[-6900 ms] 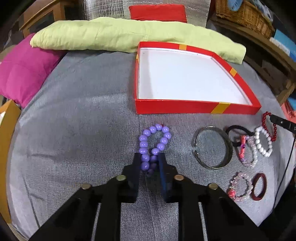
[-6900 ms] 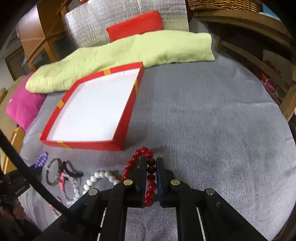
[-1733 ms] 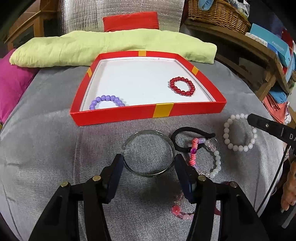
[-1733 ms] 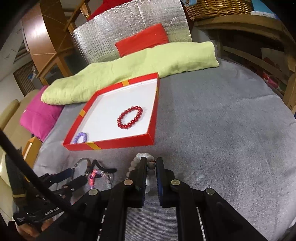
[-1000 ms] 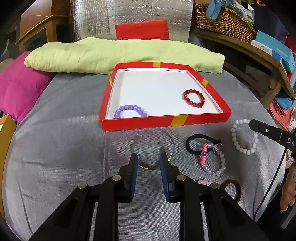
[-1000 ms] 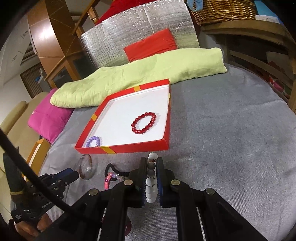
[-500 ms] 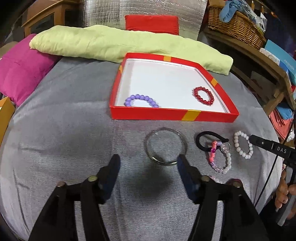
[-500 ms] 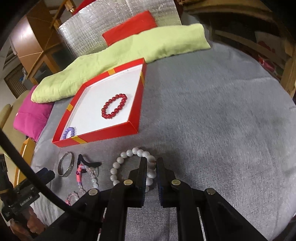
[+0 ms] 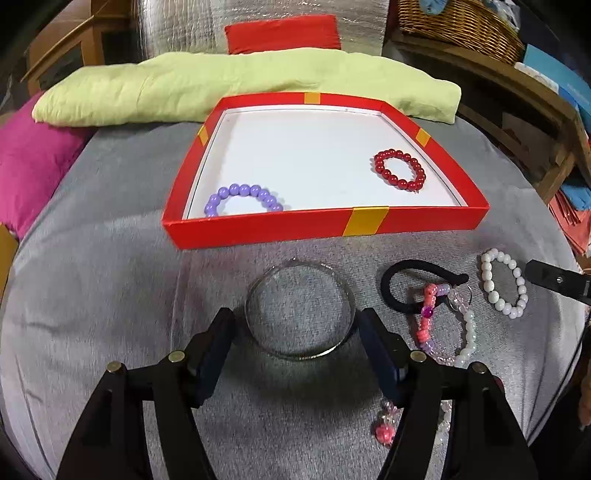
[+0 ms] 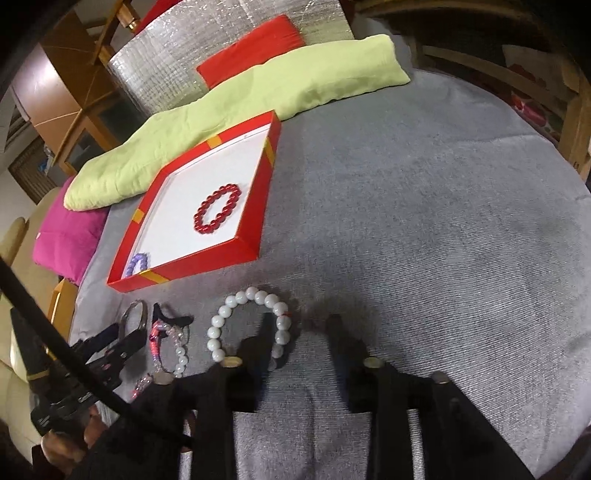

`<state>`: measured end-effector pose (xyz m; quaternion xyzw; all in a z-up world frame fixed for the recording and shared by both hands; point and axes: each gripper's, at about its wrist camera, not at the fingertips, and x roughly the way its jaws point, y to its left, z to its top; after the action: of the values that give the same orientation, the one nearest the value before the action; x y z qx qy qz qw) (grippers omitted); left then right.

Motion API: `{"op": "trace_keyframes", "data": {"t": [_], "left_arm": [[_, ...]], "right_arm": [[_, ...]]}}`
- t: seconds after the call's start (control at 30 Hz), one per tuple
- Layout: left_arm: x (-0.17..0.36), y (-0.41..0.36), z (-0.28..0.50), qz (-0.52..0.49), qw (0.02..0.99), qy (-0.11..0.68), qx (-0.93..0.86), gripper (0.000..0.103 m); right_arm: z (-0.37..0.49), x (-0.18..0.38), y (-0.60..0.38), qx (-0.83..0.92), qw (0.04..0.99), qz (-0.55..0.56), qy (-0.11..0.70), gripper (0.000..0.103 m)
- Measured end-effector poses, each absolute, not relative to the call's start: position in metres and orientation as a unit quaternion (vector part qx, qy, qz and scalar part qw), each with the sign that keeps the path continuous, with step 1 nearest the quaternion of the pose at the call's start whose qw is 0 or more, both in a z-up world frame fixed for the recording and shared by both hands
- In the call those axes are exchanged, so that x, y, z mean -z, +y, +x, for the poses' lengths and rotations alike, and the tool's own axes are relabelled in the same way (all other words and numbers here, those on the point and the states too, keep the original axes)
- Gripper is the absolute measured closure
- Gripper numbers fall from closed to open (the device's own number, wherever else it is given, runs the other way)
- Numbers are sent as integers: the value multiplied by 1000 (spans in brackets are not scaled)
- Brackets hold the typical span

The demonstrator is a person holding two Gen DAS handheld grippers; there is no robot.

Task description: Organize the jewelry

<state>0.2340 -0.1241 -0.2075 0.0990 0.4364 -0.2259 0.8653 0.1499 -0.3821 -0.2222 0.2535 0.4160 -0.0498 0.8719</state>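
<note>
A red box [image 9: 325,225] with a white floor holds a purple bead bracelet [image 9: 242,195] and a red bead bracelet [image 9: 399,170]. In front of it a silver bangle [image 9: 303,356] lies flat on the grey cloth. My left gripper [image 9: 295,332] is open, one finger on each side of the bangle. In the right wrist view a white bead bracelet [image 10: 221,321] lies on the cloth. My right gripper [image 10: 301,328] is opening, and the bracelet's right-hand beads lie between its fingers without being pressed.
A black hair tie [image 9: 391,284] and a pink and clear bracelet [image 9: 428,314] lie between the bangle and the white bracelet [image 9: 487,284]. A green pillow [image 9: 221,85] and a magenta cushion [image 9: 33,162] border the cloth. A wicker basket [image 9: 458,29] stands at the right.
The left gripper spread from nearly shut to wide, and the bangle now rests on the cloth between its fingers. The right gripper came down with the white bracelet and its jaws parted.
</note>
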Motion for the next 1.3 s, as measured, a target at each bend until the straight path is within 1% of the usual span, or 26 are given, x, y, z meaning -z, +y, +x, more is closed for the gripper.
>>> {"op": "trace_keyframes", "data": {"t": [0.03, 0.07, 0.13, 0.3, 0.37, 0.43, 0.53, 0.6, 0.63, 0.67, 0.7, 0.73, 0.77, 0.8, 1.0, 1.03, 1.17, 1.3], "left_arm": [[208, -124, 234, 98, 867, 433, 227, 33], [208, -123, 234, 98, 867, 432, 229, 33], [207, -122, 232, 100, 870, 424, 232, 41], [206, -116, 230, 105, 870, 418, 237, 41], [206, -113, 231, 104, 871, 418, 237, 41], [203, -107, 231, 99, 873, 417, 235, 41], [199, -97, 231, 92, 875, 414, 232, 41], [196, -93, 230, 91, 877, 412, 229, 41], [196, -91, 230, 91, 878, 411, 228, 41], [194, -89, 229, 89, 878, 411, 227, 41], [193, -87, 229, 88, 879, 411, 227, 41], [192, -86, 228, 87, 879, 409, 227, 41], [191, -86, 227, 88, 880, 409, 226, 41], [189, -85, 226, 89, 881, 407, 226, 41], [185, -86, 224, 89, 885, 401, 219, 41], [184, -86, 224, 88, 886, 399, 219, 41], [182, -89, 223, 85, 887, 397, 221, 41], [182, -92, 222, 88, 886, 396, 223, 41]], "right_arm": [[149, 221, -380, 47, 874, 252, 414, 48], [149, 219, -377, 44, 878, 246, 409, 45], [150, 216, -370, 39, 883, 232, 406, 45], [159, 224, -349, 45, 882, 181, 432, 45], [161, 222, -340, 49, 886, 154, 435, 36], [162, 222, -333, 43, 888, 144, 435, 32], [165, 223, -318, 45, 892, 98, 439, 31], [165, 226, -313, 54, 894, 73, 439, 37], [166, 227, -312, 60, 895, 63, 437, 46], [166, 227, -312, 63, 898, 54, 432, 59], [166, 227, -313, 62, 900, 54, 428, 66], [166, 226, -315, 61, 901, 58, 426, 77], [166, 226, -317, 60, 901, 62, 425, 80], [167, 226, -319, 63, 902, 65, 423, 82], [162, 217, -328, 52, 911, 91, 399, 82], [160, 214, -329, 48, 913, 97, 394, 92], [155, 205, -338, 32, 916, 133, 376, 92], [157, 206, -342, 34, 912, 139, 383, 92]]}}
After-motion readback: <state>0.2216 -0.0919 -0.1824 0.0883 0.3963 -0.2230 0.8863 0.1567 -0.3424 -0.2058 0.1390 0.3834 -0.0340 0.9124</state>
